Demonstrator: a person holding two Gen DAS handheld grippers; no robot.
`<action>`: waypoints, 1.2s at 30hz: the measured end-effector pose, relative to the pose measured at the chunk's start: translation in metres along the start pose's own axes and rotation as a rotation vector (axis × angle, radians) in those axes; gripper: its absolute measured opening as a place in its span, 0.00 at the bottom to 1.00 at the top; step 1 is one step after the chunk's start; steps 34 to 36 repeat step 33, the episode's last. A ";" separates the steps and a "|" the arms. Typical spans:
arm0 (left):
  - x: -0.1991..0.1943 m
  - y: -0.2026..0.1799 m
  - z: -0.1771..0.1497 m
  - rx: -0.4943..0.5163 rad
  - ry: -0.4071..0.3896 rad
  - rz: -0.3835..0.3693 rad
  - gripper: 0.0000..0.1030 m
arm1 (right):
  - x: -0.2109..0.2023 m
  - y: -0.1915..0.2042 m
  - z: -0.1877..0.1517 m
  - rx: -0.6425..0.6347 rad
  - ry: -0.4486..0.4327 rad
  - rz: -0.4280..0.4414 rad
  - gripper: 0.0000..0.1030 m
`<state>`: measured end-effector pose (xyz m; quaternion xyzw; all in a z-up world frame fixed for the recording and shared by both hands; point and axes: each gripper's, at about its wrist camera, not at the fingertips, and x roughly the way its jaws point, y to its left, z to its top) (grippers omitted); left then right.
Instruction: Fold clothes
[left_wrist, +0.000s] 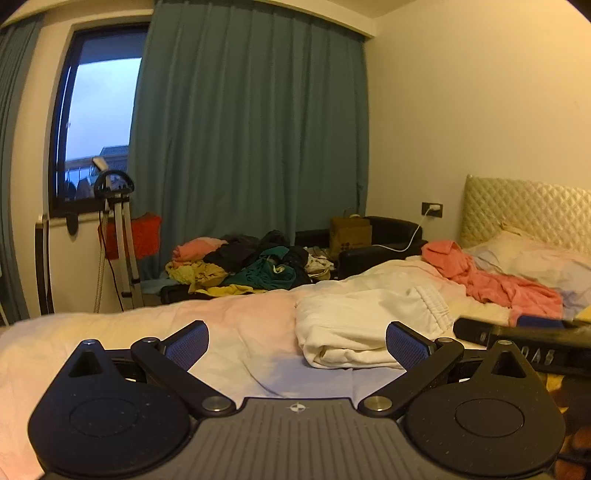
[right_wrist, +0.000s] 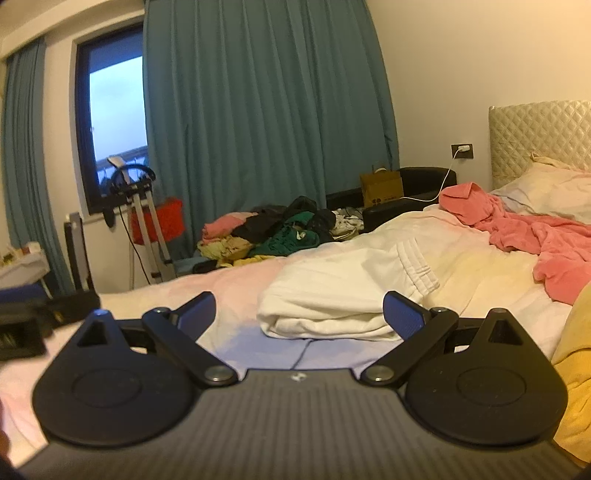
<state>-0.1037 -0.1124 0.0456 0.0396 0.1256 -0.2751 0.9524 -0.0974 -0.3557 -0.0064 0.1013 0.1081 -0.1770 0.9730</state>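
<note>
Hovering low over a bed (left_wrist: 229, 314), the left gripper (left_wrist: 297, 341) and the right gripper (right_wrist: 299, 314) both face a folded white garment (left_wrist: 369, 328) lying on the sheet, each with its blue-padded fingers spread wide and nothing between them. From the left claw the white bundle sits just ahead and toward its right finger; from the right claw it lies dead ahead, its folded edge nearest the fingers and an elastic waistband (right_wrist: 413, 254) beyond and to the right. A pink garment (right_wrist: 517, 229) sprawls farther ahead and right of both claws, near a pillow (right_wrist: 546, 192) and the quilted headboard (right_wrist: 535, 136); a heap of mixed clothes (left_wrist: 251, 266) waits well beyond the bed's far edge, below the teal curtain (left_wrist: 251, 129). The white piece appears done, so the step in hand is judged to be moving on to the next item, probably the pink one. Doing it well would mean lifting clear of the white stack rather than dragging across it, reaching over and right, and pinching the pink cloth at two separate edges, ideally shoulders or hem corners, so it can be spread flat before folding. Whether a yellow cloth (right_wrist: 576, 369) at the right claw's far right is another garment is hard to tell from this edge of the lens.
</note>
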 end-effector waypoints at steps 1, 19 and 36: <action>0.002 0.003 -0.002 -0.011 0.002 -0.003 1.00 | 0.001 0.001 -0.002 -0.010 0.001 -0.005 0.96; 0.001 0.030 -0.019 -0.060 0.007 0.061 1.00 | 0.001 0.017 -0.017 -0.110 -0.013 -0.038 0.96; -0.005 0.032 -0.016 -0.064 -0.010 0.077 1.00 | 0.002 0.012 -0.015 -0.066 0.003 -0.033 0.96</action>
